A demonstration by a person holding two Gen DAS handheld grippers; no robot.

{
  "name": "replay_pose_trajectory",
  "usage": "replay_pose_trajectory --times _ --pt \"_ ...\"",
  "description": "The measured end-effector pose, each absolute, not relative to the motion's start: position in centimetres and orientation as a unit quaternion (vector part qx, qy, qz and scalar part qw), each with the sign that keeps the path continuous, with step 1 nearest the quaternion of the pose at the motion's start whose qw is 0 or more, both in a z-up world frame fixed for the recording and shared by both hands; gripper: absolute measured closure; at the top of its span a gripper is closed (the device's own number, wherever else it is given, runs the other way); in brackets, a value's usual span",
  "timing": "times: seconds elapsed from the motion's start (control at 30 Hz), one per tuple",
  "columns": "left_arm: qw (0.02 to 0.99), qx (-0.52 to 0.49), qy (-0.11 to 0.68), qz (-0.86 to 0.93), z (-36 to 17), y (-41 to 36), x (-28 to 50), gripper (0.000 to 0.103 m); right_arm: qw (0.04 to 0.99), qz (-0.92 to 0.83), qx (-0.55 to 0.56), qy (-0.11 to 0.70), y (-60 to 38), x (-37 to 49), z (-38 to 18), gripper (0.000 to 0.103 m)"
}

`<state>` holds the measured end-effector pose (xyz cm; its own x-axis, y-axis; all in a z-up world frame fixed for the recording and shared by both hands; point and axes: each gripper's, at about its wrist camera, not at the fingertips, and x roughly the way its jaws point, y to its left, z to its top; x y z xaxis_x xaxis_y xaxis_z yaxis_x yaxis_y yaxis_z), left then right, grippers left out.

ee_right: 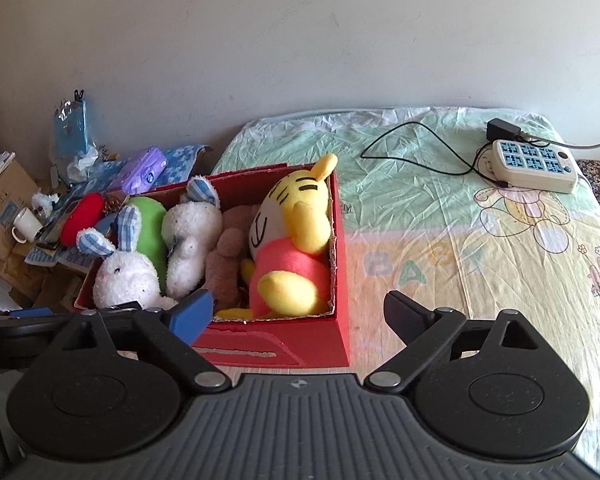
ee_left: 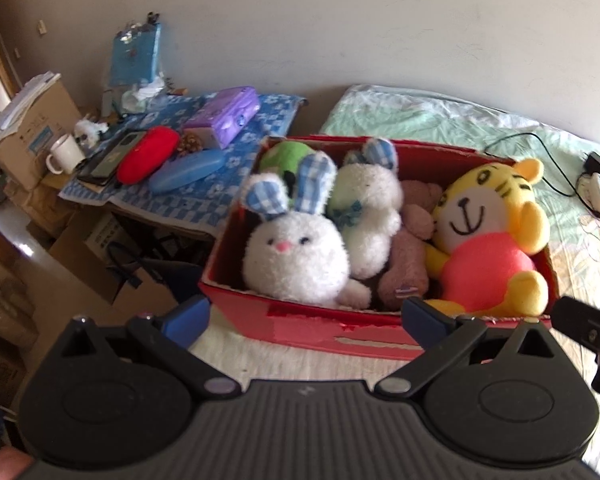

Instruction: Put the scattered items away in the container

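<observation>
plush toys fill the red box [ee_right: 284, 344] on the bed [ee_right: 460, 248]: the yellow tiger [ee_right: 288, 236] is wedged against the right wall, the white rabbit [ee_left: 292, 256] at the left end, packed tight so none topples. my left tongs [ee_left: 304, 316] and right tongs [ee_right: 296, 312] both gape apart, empty, hanging before the box; i judge the tidying nearly done

**Bedside clutter and a power strip on the sheet**

A white power strip [ee_right: 534, 165] lies on the pastel bed sheet [ee_right: 440, 240], a black cable [ee_right: 416, 142] trailing from it. Beside the bed, a blue patterned cloth [ee_left: 228, 136] carries a purple tissue pack [ee_left: 224, 114], a red pouch [ee_left: 148, 154], a blue case [ee_left: 186, 170] and what may be a phone [ee_left: 110, 158]. A white mug [ee_left: 66, 154] stands near cardboard boxes [ee_left: 32, 128].
</observation>
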<state>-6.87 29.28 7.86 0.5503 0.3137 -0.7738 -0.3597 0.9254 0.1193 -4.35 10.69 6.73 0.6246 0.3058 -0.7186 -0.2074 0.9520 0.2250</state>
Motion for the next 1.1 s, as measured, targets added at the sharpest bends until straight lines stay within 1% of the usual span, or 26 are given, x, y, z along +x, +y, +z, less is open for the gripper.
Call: replay_pose_trajectory --times 0.13,0.37,0.57,0.8,0.93,1.03,1.1 --pt "0.878 -0.045 0.436 0.191 8.7 29.3 -7.3 0.002 0.884 0.160 0.056 0.435 10.9 -3.6 7.2 0.009" --pt "0.881 -0.027 0.431 0.193 9.1 28.2 -8.3 0.002 0.894 0.169 0.037 0.414 10.7 -3.2 8.5 0.010" --pt "0.885 -0.023 0.430 0.176 9.0 29.1 -8.8 0.002 0.893 0.148 0.057 0.420 10.1 -2.3 8.1 0.011" --pt "0.885 -0.042 0.442 0.140 7.7 30.6 -8.8 0.002 0.900 0.120 0.051 0.416 11.3 -2.3 7.7 0.011" --pt "0.890 -0.032 0.433 0.143 7.5 31.2 -8.8 0.002 0.905 0.096 0.051 0.412 11.6 -2.5 7.6 0.011" --pt "0.893 -0.046 0.432 0.114 7.5 31.5 -8.6 0.002 0.907 0.082 0.048 0.411 12.2 -2.8 7.4 0.012" --pt "0.899 -0.033 0.427 0.096 7.4 30.8 -8.7 0.002 0.907 0.071 0.057 0.411 12.0 -3.0 7.3 0.013"
